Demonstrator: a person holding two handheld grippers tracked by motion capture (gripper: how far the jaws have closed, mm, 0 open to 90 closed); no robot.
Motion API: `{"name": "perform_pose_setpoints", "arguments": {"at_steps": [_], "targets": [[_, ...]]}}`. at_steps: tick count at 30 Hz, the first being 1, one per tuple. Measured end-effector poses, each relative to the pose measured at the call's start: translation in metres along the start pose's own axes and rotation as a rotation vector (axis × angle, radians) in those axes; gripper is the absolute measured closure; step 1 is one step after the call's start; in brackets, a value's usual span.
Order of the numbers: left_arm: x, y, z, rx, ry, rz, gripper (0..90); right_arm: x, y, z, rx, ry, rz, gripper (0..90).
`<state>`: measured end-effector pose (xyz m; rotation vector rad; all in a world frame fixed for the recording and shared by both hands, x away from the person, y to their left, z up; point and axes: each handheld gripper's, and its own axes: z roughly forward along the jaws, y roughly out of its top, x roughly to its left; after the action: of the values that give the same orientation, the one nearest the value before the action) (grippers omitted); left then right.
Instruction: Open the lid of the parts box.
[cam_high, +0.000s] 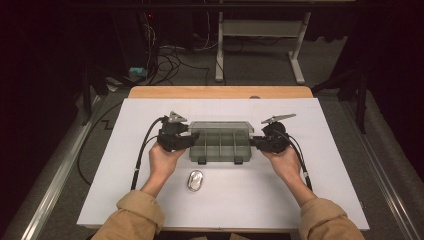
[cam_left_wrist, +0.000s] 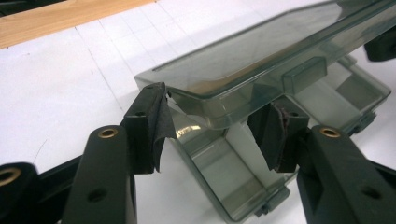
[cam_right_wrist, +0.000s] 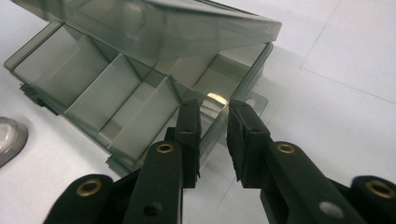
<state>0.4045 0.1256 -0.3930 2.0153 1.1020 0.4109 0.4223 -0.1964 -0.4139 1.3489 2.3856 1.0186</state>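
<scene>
The white surface (cam_high: 320, 165) lay wide and bare around the smoky box (cam_high: 220, 145), lid half raised. Left fingers (cam_left_wrist: 159, 121) stood apart, straddling the lid's corner edge. Right fingers (cam_right_wrist: 243, 135) sat narrowly parted over the box's end wall, gripping nothing. Near its front edge sat a small metal piece (cam_high: 195, 180).

My left gripper (cam_high: 192, 138): held in my left hand (cam_high: 163, 159), pointing inward to the right, jaws parted wide, pads (cam_left_wrist: 156, 123) clear of any grip. My right gripper (cam_high: 254, 141): held in my right hand (cam_high: 285, 161), pointing inward to the left, jaws parted by a narrow gap, nothing pressed between the pads (cam_right_wrist: 240, 137). Both my forearms enter from below in tan sleeves, angled slightly toward each other.
</scene>
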Motion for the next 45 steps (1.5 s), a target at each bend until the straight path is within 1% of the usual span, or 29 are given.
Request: {"name": "perform_pose_setpoints", "arguments": {"at_steps": [1, 3, 6, 11, 14, 16, 19, 21, 25, 27, 29, 33, 41, 45], "targets": [[0.001, 0.001, 0.0, -0.003, -0.002, -0.004, 48.0, 0.0, 0.0, 0.0, 0.0, 0.0, 0.0, 73.9], [0.002, 0.004, 0.0, -0.006, -0.002, -0.007, 48.8, -0.002, 0.0, 0.003, 0.012, -0.001, 0.019, 72.9], [0.004, 0.008, 0.0, -0.023, 0.0, -0.013, 49.2, -0.003, 0.001, 0.005, 0.019, -0.004, 0.026, 72.5], [0.009, 0.011, 0.003, -0.047, -0.001, -0.036, 51.2, -0.004, 0.006, 0.009, 0.027, -0.01, 0.043, 72.4], [0.011, 0.012, 0.007, -0.05, -0.006, -0.048, 51.7, -0.004, 0.008, 0.012, 0.032, -0.01, 0.043, 72.4], [0.013, 0.012, 0.007, -0.054, -0.004, -0.052, 52.1, -0.003, 0.011, 0.016, 0.041, -0.011, 0.053, 72.0], [0.016, 0.014, 0.008, -0.056, 0.0, -0.06, 52.5, -0.004, 0.012, 0.02, 0.054, -0.018, 0.054, 72.0], [0.017, 0.015, 0.009, -0.048, 0.006, -0.054, 52.6, -0.004, 0.013, 0.023, 0.069, -0.024, 0.06, 72.1], [0.015, 0.021, 0.011, -0.04, 0.017, -0.033, 52.6, -0.004, 0.014, 0.024, 0.074, -0.031, 0.059, 72.2], [0.016, 0.024, 0.012, -0.043, 0.021, -0.038, 52.6, -0.004, 0.015, 0.025, 0.084, -0.035, 0.064, 72.9], [0.017, 0.027, 0.014, -0.043, 0.028, -0.039, 53.0, -0.005, 0.016, 0.025, 0.09, -0.027, 0.076, 72.9], [0.018, 0.033, 0.018, -0.051, 0.039, -0.039, 54.3, -0.005, 0.015, 0.025, 0.087, -0.025, 0.082, 73.2], [0.024, 0.042, 0.025, -0.048, 0.058, -0.039, 57.4, -0.003, 0.015, 0.025, 0.095, -0.037, 0.059, 74.0], [0.03, 0.042, 0.031, -0.04, 0.057, -0.061, 59.7, -0.003, 0.015, 0.024, 0.094, -0.039, 0.057, 74.2]]}}
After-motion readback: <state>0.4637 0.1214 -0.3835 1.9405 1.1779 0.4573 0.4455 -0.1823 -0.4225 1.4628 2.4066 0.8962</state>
